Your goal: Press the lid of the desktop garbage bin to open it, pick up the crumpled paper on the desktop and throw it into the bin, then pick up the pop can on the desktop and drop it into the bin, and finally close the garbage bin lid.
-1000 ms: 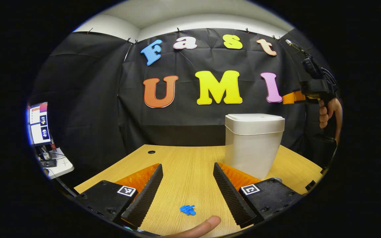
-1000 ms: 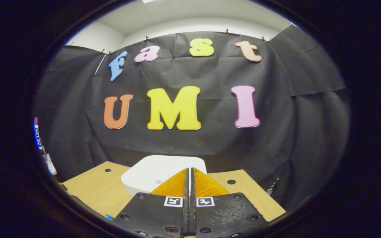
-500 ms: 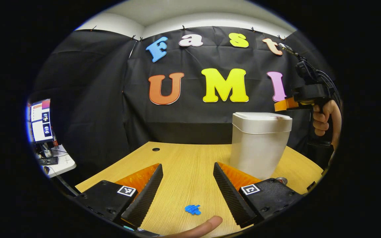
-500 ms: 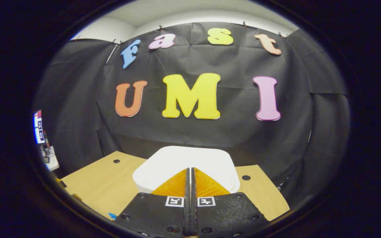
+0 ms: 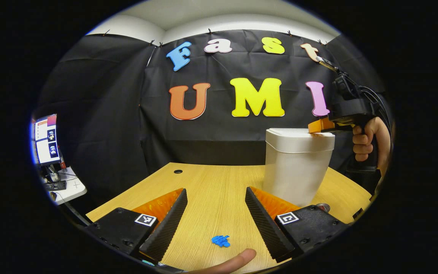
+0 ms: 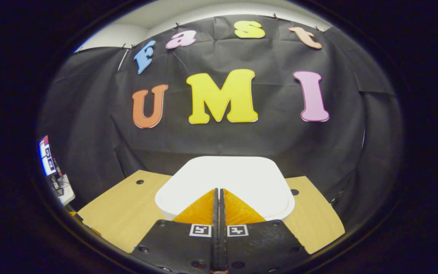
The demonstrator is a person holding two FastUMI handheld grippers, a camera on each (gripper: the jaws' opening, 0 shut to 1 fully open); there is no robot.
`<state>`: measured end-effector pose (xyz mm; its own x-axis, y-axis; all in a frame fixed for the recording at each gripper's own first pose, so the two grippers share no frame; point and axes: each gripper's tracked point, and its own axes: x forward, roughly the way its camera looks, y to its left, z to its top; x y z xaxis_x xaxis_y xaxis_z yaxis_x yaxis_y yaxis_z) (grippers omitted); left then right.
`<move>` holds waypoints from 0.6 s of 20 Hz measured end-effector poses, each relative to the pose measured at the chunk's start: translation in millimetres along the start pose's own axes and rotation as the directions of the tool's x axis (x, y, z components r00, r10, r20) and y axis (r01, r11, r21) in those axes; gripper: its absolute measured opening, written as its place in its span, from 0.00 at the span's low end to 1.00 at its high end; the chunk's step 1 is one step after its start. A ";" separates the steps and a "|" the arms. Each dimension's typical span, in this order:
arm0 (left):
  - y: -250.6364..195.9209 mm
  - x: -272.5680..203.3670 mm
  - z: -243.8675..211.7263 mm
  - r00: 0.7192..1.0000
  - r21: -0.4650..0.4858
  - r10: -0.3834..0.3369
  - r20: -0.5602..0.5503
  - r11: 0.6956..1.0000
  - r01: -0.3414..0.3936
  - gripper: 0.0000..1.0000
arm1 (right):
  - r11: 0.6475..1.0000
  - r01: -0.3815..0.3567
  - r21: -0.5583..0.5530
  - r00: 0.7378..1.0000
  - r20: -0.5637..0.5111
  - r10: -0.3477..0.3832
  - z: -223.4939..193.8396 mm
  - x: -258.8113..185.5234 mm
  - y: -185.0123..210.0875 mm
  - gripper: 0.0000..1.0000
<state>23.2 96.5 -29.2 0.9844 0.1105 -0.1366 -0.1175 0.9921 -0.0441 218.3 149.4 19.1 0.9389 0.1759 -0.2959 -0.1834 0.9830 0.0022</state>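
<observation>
- In the left gripper view a bare fingertip pokes in at the bottom edge, cut off, beside a small crumpled blue scrap on the wood-grain desk.
- The left gripper hovers with its ridged, wedge-shaped fingers spread wide apart, nothing between them.
- A round metal top, mostly hidden behind the gripper's body, is hard to identify.
- Farther back stands the smooth white plastic bin, lid down.
- The right gripper, fingers pressed together, rests its tip on the lid's right edge; a hand grips its handle.
- In the right gripper view the right gripper overlaps the rounded-square lid.
</observation>
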 end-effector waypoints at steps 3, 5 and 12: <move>0.1 0.2 0.8 1.000 -0.004 -0.001 0.003 1.000 0.001 0.99 | 1.000 0.006 -0.020 1.000 0.030 -0.005 2.2 -10.3 2.6 0.01; -0.7 0.7 -2.2 1.000 -0.010 -0.003 -0.006 1.000 0.003 0.99 | 0.999 0.017 -0.034 1.000 0.026 -0.016 -0.2 -13.0 0.0 0.32; 0.4 0.3 -2.5 1.000 -0.011 0.008 -0.015 1.000 -0.008 0.99 | 0.999 0.029 -0.042 0.996 0.081 -0.026 -5.3 -40.3 2.2 0.99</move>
<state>23.1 96.8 -31.7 0.9814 0.1177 -0.1518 -0.1270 0.9904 -0.0536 178.5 144.2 25.9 0.9639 0.1540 -0.2172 -0.1679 0.9847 -0.0469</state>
